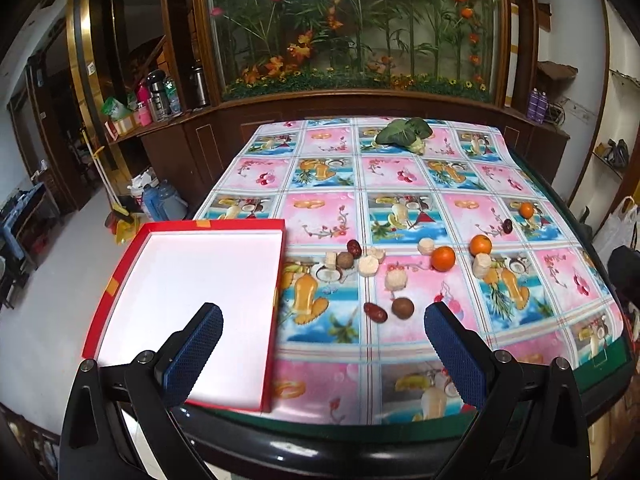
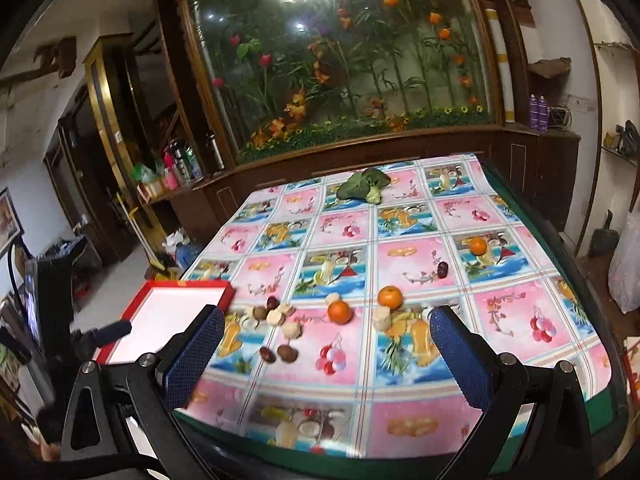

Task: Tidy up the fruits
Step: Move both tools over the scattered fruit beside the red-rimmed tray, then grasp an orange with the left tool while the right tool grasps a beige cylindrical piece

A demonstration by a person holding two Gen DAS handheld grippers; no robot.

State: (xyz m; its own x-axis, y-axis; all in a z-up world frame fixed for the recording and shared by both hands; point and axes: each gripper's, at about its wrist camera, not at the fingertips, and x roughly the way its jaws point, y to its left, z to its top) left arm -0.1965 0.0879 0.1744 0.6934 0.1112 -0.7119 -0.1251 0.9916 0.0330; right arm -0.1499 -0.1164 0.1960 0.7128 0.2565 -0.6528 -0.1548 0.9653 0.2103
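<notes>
Both grippers — left (image 1: pixel 323 320), right (image 2: pixel 327 322) — spread wide, empty, above near table edge. Tray (image 1: pixel 280 264) at left, bare: likely destination. Oranges (image 1: pixel 443 258), dates (image 1: pixel 375 312) scattered alongside, unsorted.

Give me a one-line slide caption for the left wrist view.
Open left gripper hovers at the table edge: empty red tray left, oranges and dates scattered ahead.

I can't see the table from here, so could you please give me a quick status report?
Left gripper and right gripper open, empty. Red box empty; oranges, dates loose on tablecloth. Nothing blocking.
</notes>
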